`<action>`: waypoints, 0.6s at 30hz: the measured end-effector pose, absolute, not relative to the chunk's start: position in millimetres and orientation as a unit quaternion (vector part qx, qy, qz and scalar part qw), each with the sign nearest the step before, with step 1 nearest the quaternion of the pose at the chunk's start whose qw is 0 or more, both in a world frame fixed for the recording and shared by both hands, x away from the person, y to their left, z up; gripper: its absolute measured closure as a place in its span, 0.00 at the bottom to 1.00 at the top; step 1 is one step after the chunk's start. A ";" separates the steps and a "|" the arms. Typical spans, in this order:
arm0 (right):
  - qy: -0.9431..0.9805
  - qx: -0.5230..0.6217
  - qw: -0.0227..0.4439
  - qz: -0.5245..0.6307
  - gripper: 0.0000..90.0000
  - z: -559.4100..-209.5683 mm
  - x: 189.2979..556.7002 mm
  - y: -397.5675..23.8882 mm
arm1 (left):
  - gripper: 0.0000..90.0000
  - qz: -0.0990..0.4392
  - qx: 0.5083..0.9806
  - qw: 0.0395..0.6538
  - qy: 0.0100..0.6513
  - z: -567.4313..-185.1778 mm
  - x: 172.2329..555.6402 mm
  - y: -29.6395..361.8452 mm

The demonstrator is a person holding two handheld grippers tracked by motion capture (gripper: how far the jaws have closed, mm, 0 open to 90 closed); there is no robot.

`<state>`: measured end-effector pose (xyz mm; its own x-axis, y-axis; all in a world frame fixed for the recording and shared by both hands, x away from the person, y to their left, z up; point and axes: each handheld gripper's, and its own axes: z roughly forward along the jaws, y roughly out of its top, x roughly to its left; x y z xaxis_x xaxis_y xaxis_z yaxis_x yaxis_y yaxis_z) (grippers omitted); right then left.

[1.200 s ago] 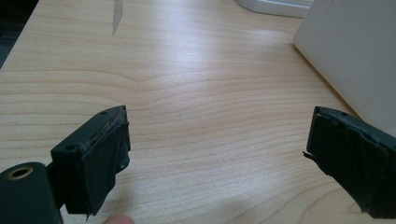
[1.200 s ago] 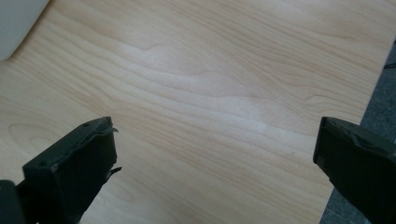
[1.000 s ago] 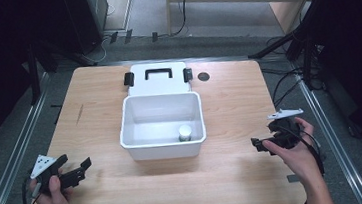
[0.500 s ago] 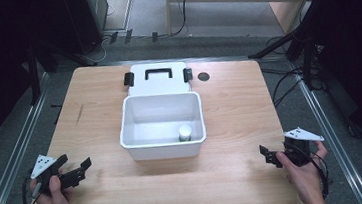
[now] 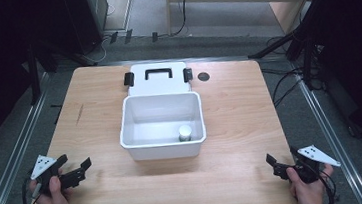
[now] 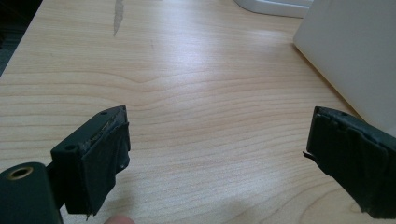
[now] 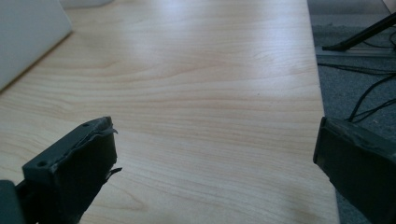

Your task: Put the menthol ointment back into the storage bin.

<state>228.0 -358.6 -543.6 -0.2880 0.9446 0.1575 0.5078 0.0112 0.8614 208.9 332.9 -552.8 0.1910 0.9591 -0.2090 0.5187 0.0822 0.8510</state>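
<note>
Right now we take the work to centre on the white bin (image 5: 163, 146) in the middle of the table (image 5: 240, 116), with its lid (image 5: 156, 79) lying flat just behind it, touching its far rim. Inside the bin, by the near right corner, stands one small jar (image 5: 185, 132) with a pale cap; we cannot tell what it holds.

Both tools sit well apart from the bin, at the near corners. Our left gripper (image 5: 75, 171) rests at the near left, jaws spread wide with nothing between them; its own view shows bare wood between the pads (image 6: 100, 163) and the bin wall (image 6: 355, 56) at the right. Our right gripper (image 5: 281, 162) sits at the near right edge, jaws likewise wide and empty, looking up the table's right side.

We judge this a pause between steps: jar in, lid off. Closing would call for one gripper to reach past the bin for the black handle (image 5: 158, 73) and lift the lid over.

Counted: one bin, one lid, one jar, two black latches (image 5: 128, 79), one dark round hole (image 5: 203, 76) in the tabletop, two grippers.
</note>
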 end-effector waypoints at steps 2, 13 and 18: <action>0.660 0.546 0.244 0.454 0.00 -544.7 226.3 -360.5 | 0.07 0.248 0.630 0.445 0.586 -552.9 208.9 332.7; 0.659 0.539 0.252 0.460 0.00 -546.4 224.6 -359.2 | 0.07 0.246 0.616 0.456 0.593 -553.3 208.1 335.6; 0.656 0.546 0.248 0.459 0.00 -546.5 225.2 -359.7 | 0.08 0.245 0.612 0.462 0.593 -553.3 207.2 337.3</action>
<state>225.2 -359.7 -546.5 -0.2814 0.9434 0.1756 0.4873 -0.0172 0.8731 207.2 337.3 -553.3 0.1765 0.9525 -0.2483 0.5010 0.1302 0.8556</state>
